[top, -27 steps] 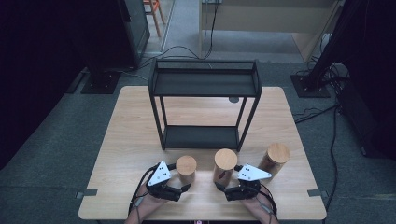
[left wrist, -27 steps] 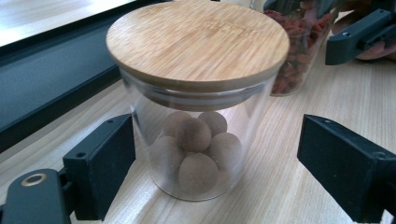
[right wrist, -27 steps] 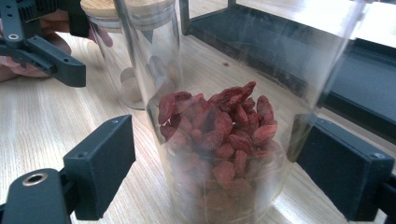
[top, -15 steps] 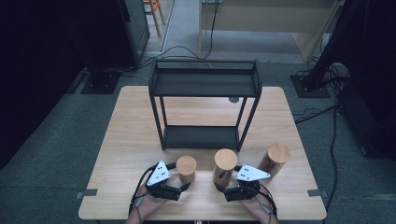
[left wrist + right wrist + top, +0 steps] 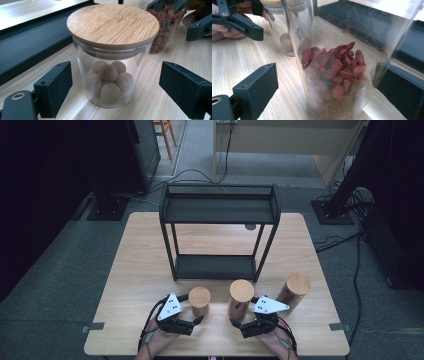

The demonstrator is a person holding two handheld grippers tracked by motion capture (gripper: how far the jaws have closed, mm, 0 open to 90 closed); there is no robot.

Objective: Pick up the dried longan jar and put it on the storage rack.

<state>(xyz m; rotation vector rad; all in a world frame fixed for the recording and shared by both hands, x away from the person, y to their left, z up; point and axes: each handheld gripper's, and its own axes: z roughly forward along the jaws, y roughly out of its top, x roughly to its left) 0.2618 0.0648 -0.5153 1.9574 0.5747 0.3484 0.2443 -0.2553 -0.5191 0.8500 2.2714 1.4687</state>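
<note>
Bamboo-lidded and upright, the short jar (image 5: 112, 57) of brown balls stands straight ahead of my left claw (image 5: 196, 320), squarely between its wide-open jaws, with bench (image 5: 140, 270) showing on both sides, so neither pad touches glass. Its long axis runs vertical, so I judge a level push forward and a squeeze on the wall below the lid is what comes next. My right claw (image 5: 235, 322) is likewise spread with nothing gripped; the tall jar (image 5: 334, 75) of red berries sits between its jaws, very near the right one, though I cannot tell whether they touch. Each jar is nearest its own hand. Both stand near the bench's front edge, just in front of the black rack (image 5: 217, 210).
</note>
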